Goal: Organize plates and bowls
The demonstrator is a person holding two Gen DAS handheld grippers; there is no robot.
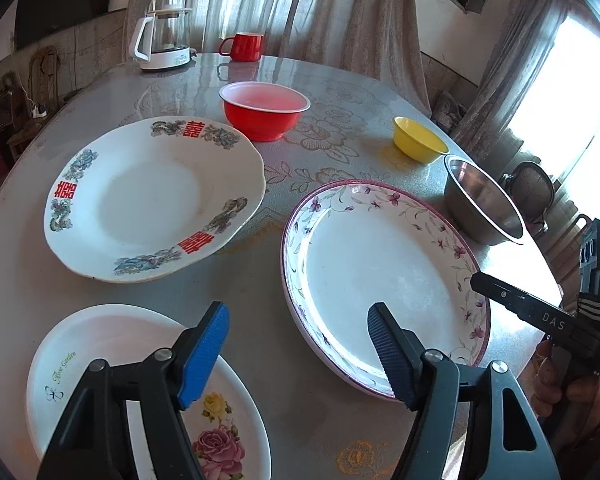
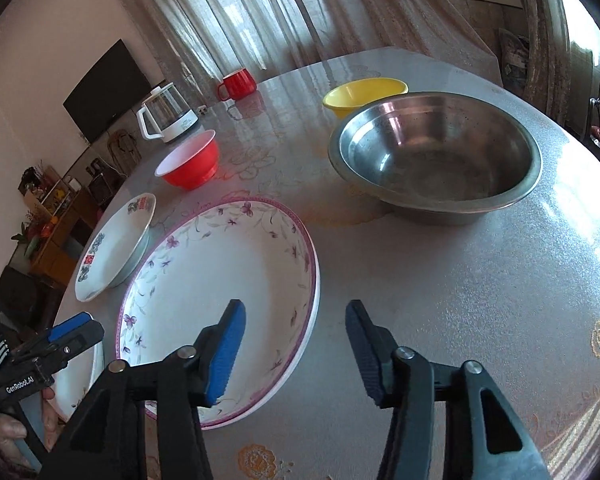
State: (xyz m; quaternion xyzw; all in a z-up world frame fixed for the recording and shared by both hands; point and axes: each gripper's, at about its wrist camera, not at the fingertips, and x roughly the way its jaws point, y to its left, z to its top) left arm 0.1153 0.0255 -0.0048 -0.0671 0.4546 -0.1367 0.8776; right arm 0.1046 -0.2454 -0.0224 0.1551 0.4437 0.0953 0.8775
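Note:
My left gripper [image 1: 298, 330] is open and empty above the table, between a rose plate [image 1: 100, 340] at near left and a purple-flowered plate [image 1: 384, 276] at right. A plate with red characters [image 1: 152, 196] lies beyond. A red bowl [image 1: 265, 110], a yellow bowl [image 1: 418, 138] and a steel bowl [image 1: 480, 200] stand farther back. My right gripper [image 2: 296, 328] is open and empty over the near right rim of the purple-flowered plate [image 2: 220, 288]. The steel bowl [image 2: 436, 152], yellow bowl [image 2: 360, 94] and red bowl [image 2: 190, 162] are ahead of it.
A glass kettle [image 1: 164, 38] and a red mug [image 1: 246, 46] stand at the far edge of the round grey table [image 1: 320, 380]. Curtains hang behind. The table's right edge [image 2: 580, 184] curves near the steel bowl. A chair [image 1: 532, 188] stands beyond it.

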